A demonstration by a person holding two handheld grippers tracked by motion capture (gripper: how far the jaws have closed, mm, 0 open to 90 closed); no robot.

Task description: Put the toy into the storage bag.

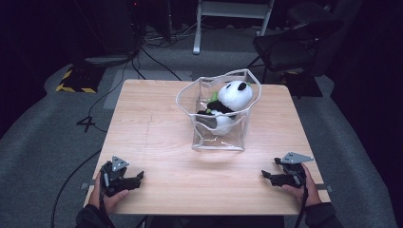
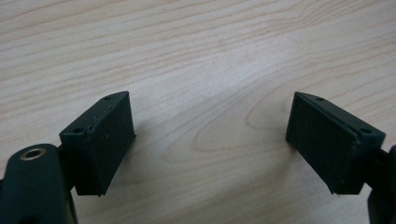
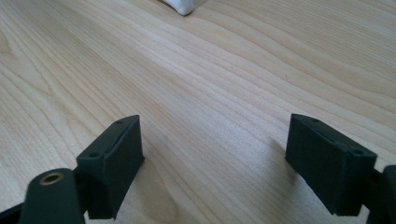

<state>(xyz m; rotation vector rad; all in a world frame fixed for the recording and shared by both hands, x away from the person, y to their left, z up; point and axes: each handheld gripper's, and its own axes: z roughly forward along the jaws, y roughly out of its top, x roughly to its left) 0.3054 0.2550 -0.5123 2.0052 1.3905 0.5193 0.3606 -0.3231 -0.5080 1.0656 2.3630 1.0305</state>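
Note:
A clear plastic bag with a white rim stands open at the far middle of the wooden table. A black-and-white panda plush sits inside it, its head above the rim. My left gripper rests near the table's front left corner, held by a hand, jaws apart over bare wood with nothing between them. My right gripper sits near the front right corner, also open and empty. A white corner of the bag shows at the top of the right gripper view.
The table stands on grey carpet. A black chair and a white frame stand behind the table. Cables run across the floor at the left, near a stand with yellow-black tape.

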